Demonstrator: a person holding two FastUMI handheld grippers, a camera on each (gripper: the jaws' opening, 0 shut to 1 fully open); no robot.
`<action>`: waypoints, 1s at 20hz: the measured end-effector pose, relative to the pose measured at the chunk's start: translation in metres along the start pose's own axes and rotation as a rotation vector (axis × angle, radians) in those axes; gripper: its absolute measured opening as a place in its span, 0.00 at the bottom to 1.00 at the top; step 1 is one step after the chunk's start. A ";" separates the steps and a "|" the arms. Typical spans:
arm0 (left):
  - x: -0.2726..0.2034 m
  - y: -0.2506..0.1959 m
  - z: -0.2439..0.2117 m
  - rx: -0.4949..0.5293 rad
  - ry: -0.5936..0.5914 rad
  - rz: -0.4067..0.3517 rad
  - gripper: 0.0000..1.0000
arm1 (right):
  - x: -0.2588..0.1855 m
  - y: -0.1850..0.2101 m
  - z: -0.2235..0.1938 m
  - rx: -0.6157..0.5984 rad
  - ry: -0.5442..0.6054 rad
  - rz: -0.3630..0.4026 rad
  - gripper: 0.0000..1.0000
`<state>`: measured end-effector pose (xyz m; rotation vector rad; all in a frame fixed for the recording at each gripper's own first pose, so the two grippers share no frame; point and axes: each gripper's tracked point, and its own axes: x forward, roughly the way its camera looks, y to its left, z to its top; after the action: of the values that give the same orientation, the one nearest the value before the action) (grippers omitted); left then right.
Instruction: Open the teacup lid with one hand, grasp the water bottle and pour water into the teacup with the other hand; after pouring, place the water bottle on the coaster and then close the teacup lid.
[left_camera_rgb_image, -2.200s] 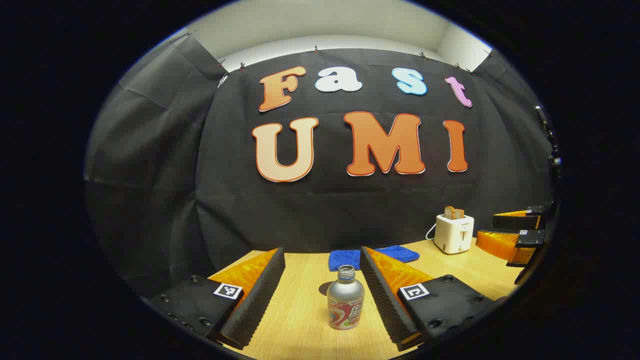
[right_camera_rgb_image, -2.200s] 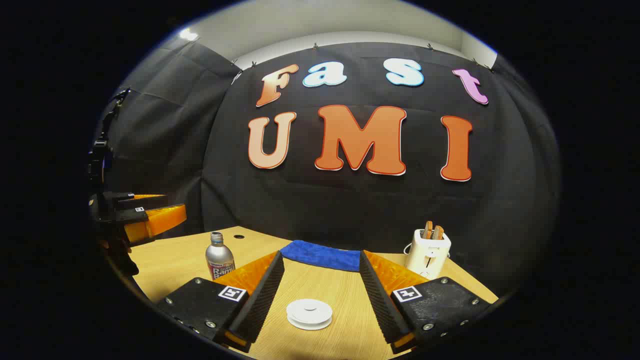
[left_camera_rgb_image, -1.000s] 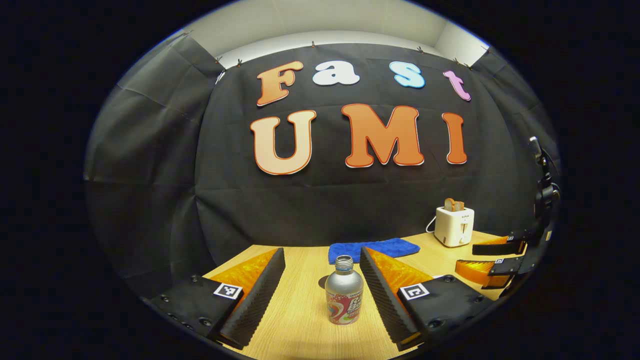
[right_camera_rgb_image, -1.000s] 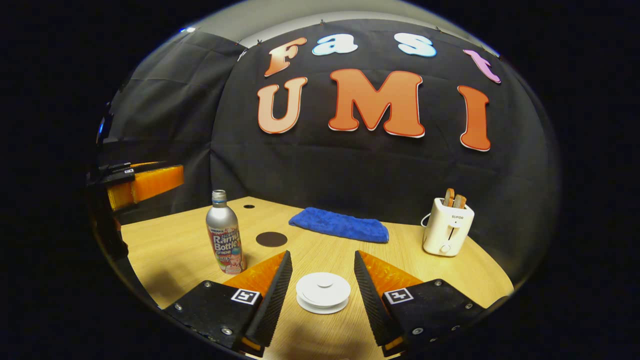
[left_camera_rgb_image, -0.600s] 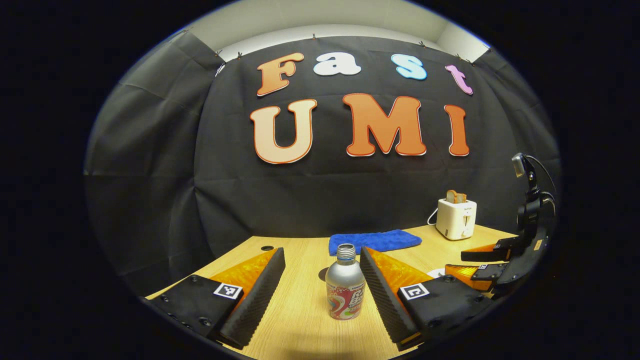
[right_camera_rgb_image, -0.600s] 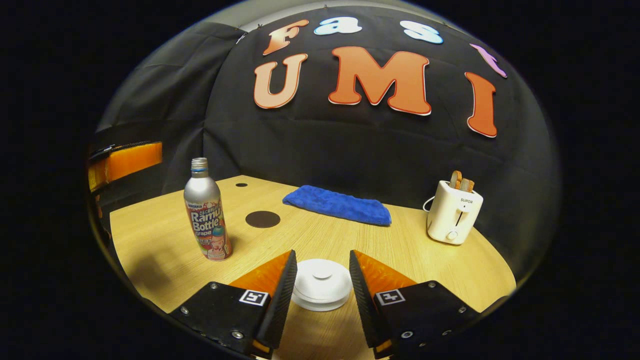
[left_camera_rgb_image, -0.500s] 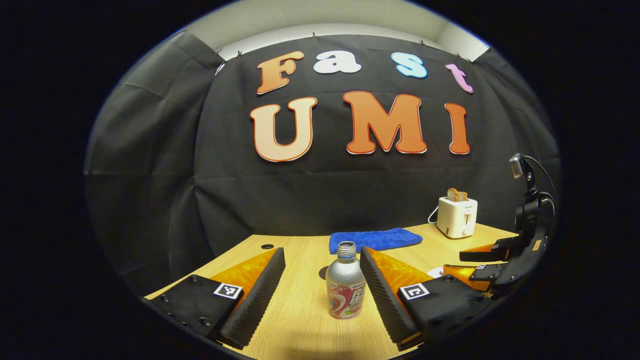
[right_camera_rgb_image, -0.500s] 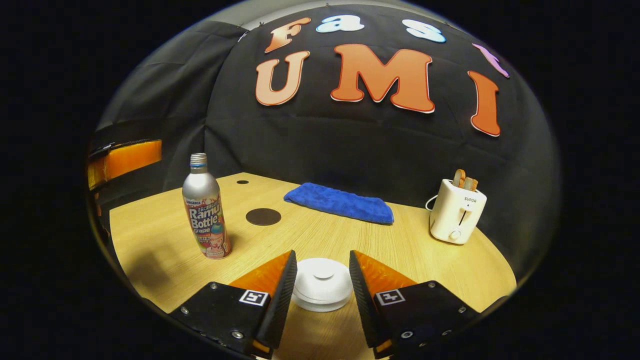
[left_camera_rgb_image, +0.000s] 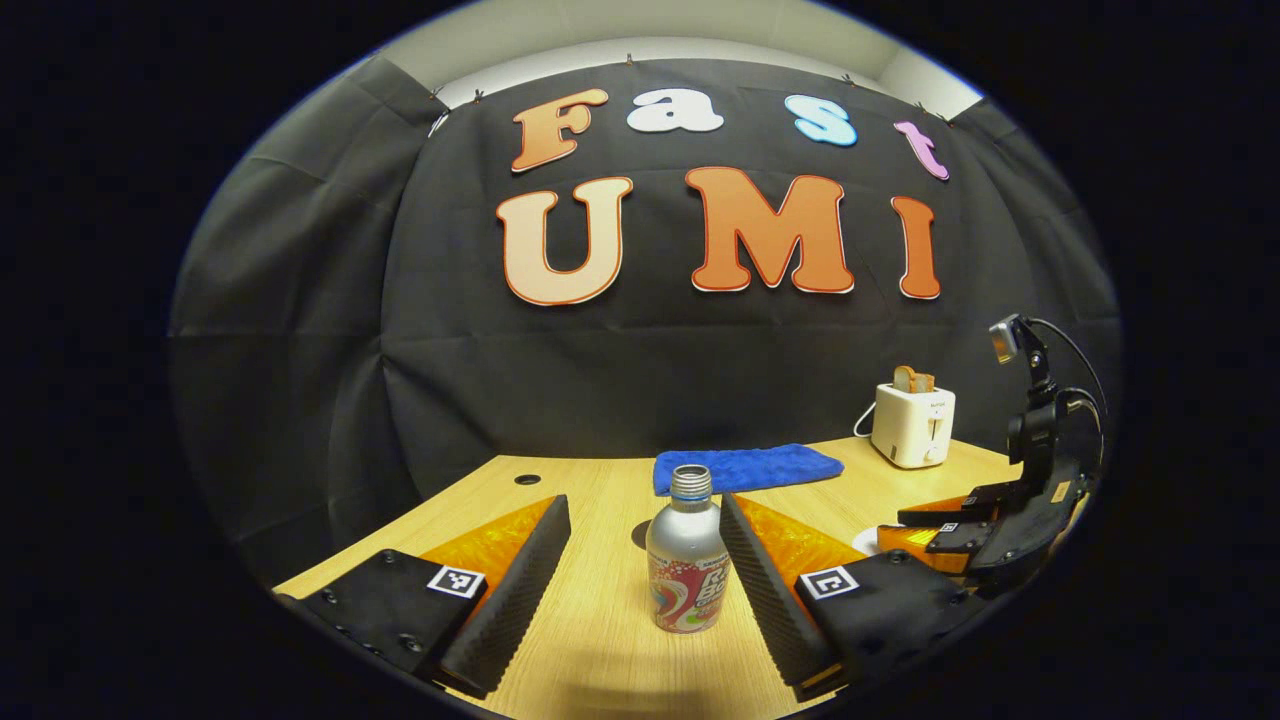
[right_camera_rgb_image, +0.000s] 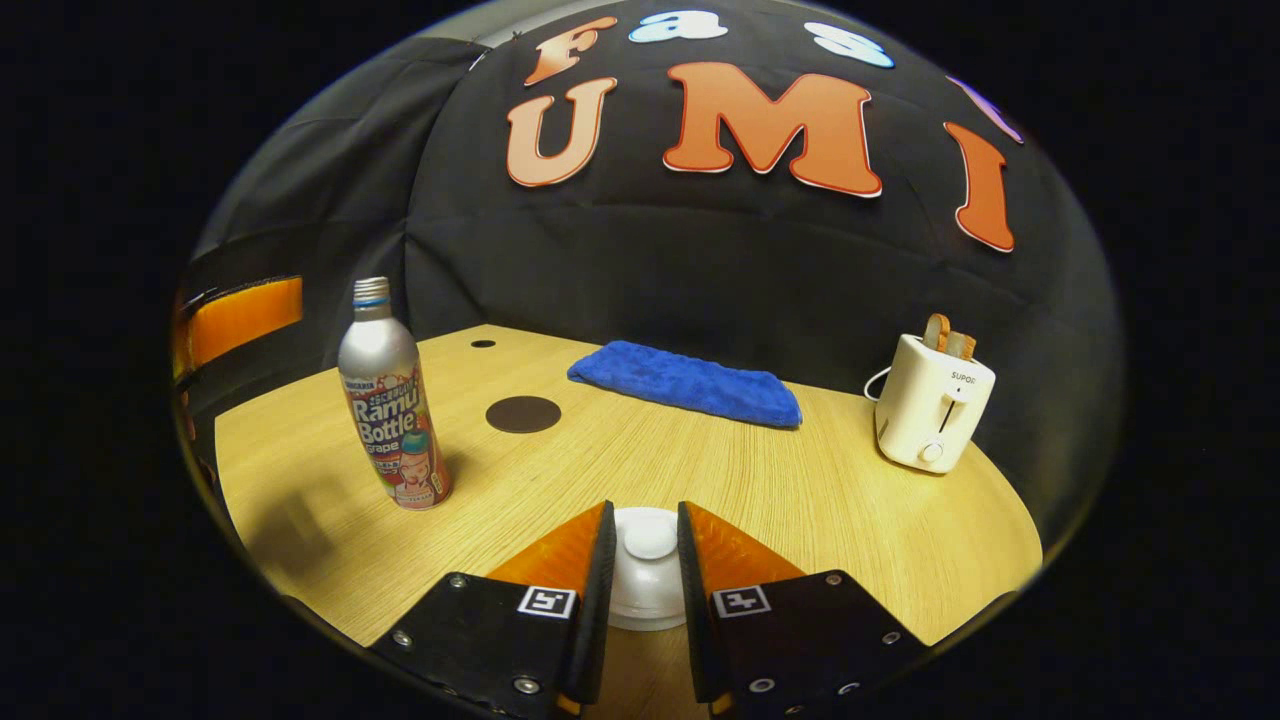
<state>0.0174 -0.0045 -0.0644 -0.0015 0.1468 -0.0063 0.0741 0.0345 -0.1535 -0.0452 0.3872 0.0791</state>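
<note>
My right hand-held gripper (right_camera_rgb_image: 645, 560) is down over the teacup lid (right_camera_rgb_image: 648, 535) — fingers narrowed to either side of the white knob, looks like they pinch it, though I can't confirm contact on both sides. The teacup (right_camera_rgb_image: 640, 610) sits on the counter (right_camera_rgb_image: 800, 500) at the near edge, lid on. My left hand-held gripper (left_camera_rgb_image: 640, 570) is wide, with the water bottle (left_camera_rgb_image: 686, 565) standing upright between its fingers, touching neither. In the right gripper view the bottle stands to the left, cap off, and the dark round coaster (right_camera_rgb_image: 523, 414) lies just behind it, apart. A blue cloth (right_camera_rgb_image: 688, 384) lies further back near the wall, a white toaster (right_camera_rgb_image: 933, 402) with bread in it at far right. In the left gripper view I see the right hand-held gripper low at the right edge.
</note>
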 end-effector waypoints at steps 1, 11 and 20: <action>0.001 0.001 -0.001 0.000 0.005 0.002 0.99 | 0.000 0.001 0.002 -0.010 -0.012 -0.001 0.36; 0.017 -0.007 -0.029 -0.024 0.059 -0.045 0.99 | 0.001 0.001 0.010 -0.043 -0.041 0.008 0.23; 0.035 -0.027 -0.065 -0.045 0.144 -0.113 0.97 | -0.019 -0.012 0.042 0.023 -0.138 0.009 0.23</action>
<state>0.0429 -0.0317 -0.1335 -0.0545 0.2905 -0.1162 0.0734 0.0234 -0.1071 -0.0154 0.2500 0.0865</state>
